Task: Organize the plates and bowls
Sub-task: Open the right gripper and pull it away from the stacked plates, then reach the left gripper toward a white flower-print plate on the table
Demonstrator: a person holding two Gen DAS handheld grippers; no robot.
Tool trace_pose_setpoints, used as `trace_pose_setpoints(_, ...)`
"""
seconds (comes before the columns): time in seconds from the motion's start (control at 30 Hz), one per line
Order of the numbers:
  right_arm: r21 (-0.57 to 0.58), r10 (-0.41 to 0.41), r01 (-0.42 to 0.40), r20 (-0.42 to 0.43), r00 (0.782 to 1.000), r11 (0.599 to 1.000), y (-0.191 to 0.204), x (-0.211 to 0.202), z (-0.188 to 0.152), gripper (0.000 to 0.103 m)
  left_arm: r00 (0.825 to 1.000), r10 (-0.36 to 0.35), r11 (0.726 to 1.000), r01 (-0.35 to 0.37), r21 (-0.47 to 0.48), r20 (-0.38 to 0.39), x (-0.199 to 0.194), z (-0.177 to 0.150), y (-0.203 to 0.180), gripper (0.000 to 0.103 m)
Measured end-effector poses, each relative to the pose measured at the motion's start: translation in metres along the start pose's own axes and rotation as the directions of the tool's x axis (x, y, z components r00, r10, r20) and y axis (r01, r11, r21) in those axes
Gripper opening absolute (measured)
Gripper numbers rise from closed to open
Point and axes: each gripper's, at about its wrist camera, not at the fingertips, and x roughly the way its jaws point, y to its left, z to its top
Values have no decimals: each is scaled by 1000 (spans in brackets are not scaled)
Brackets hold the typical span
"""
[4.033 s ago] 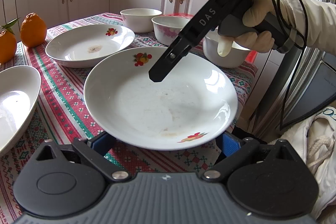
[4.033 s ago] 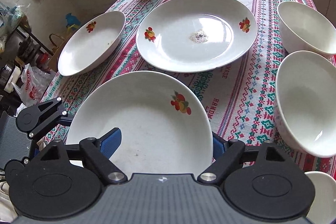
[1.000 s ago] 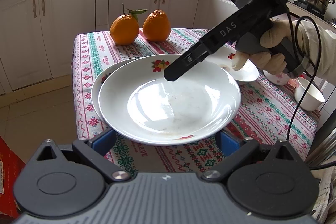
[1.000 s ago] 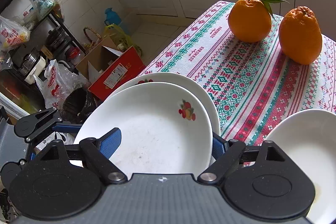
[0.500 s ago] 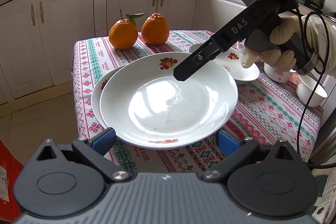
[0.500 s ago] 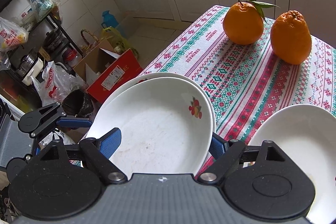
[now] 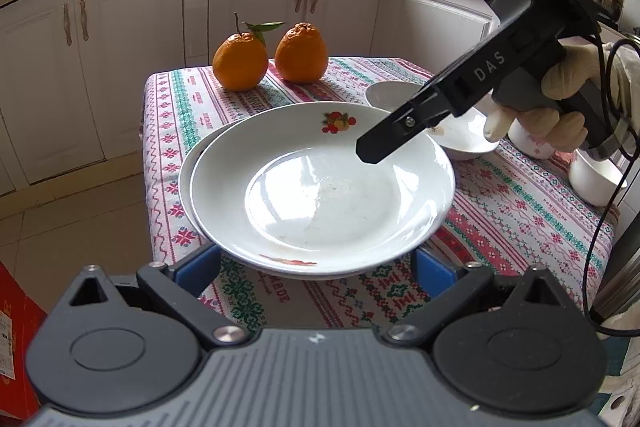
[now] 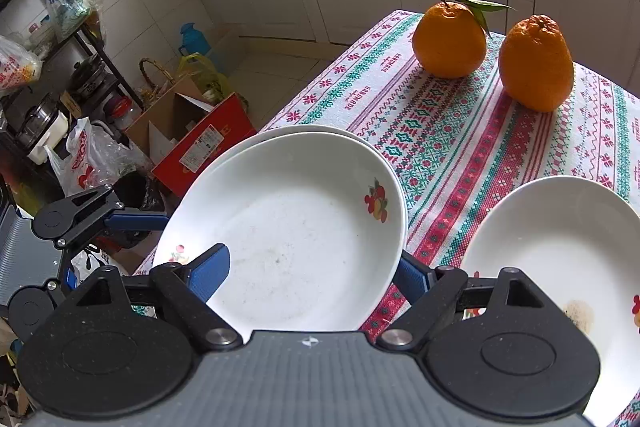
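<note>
The tabletop (image 7: 500,211), covered in a patterned cloth, carried the dishes toward its near corner, where stacking them would free the rest of the surface. There a white plate (image 7: 320,187) sat nested on a second plate (image 7: 185,179), only that one's rim showing at the left, so the pile looked begun. A third plate (image 8: 560,239) lay just beside the stack, probably next to join it, and bowls (image 7: 592,183) waited farther along the right edge. Two oranges (image 7: 272,61) stood well apart at the far end, out of the way. The right tongs (image 8: 312,267) straddled the top plate, one blue pad over its basin and one outside the rim, about half open; whether they pressed the rim I could not tell. The left tongs (image 7: 316,267) stood wide at the near edge, and their contact was likewise unclear.
</note>
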Motion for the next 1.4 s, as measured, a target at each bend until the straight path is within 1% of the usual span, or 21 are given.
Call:
trace_pose_setpoints(0.17, -3, -21, 21, 0, 1000, 1000, 1, -1, -5, 90, 1000, -15, 999, 15, -44, 13, 1, 1, 7, 100)
trace_pose_setpoints(0.3, -24, -25, 26, 19, 1000, 999, 5, -6, -9, 94, 1000, -13, 998, 14, -55, 21, 0, 2, 9, 100)
trace_pose_setpoints(0.43, -68, -74, 77, 54, 996, 995, 13, -12, -16, 102, 1000, -6, 999, 7, -41, 23, -2, 3, 5, 101)
trace_pose_setpoints(0.57, -97, -122, 130, 88, 989, 987, 22, -18, -28, 103, 999, 14, 1000, -13, -28, 35, -6, 3, -4, 101)
trace_pose_setpoints(0.7, -111, -176, 193, 144, 974, 975, 29, -30, -45, 103, 998, 27, 999, -26, -20, 56, -15, 4, -15, 101)
trace_pose_setpoints(0.83, -99, -238, 262, 201, 950, 960, 31, -46, -67, 103, 996, 55, 998, -53, -18, 77, -25, 4, -30, 101)
trace_pose_setpoints(0.97, -45, -295, 314, 240, 925, 948, 28, -62, -92, 103, 994, 65, 998, -63, -28, 93, -33, 4, -43, 102)
trace_pose_setpoints(1.07, 17, -351, 359, 260, 900, 933, 22, -70, -112, 103, 993, 62, 997, -58, -41, 103, -35, 5, -52, 102)
trace_pose_setpoints(1.13, 70, -379, 374, 259, 888, 925, 14, -74, -123, 103, 992, 59, 997, -54, -47, 110, -36, 5, -59, 102)
trace_pose_setpoints(1.23, 136, -406, 383, 239, 882, 914, 2, -74, -139, 103, 992, 51, 998, -46, -45, 117, -36, 8, -67, 102)
trace_pose_setpoints(1.3, 147, -431, 407, 222, 875, 901, -3, -71, -147, 103, 991, 50, 998, -47, -34, 122, -37, 11, -73, 102)
trace_pose_setpoints(1.4, 133, -465, 446, 202, 862, 885, -8, -66, -156, 103, 990, 58, 998, -55, -30, 127, -37, 17, -80, 102)
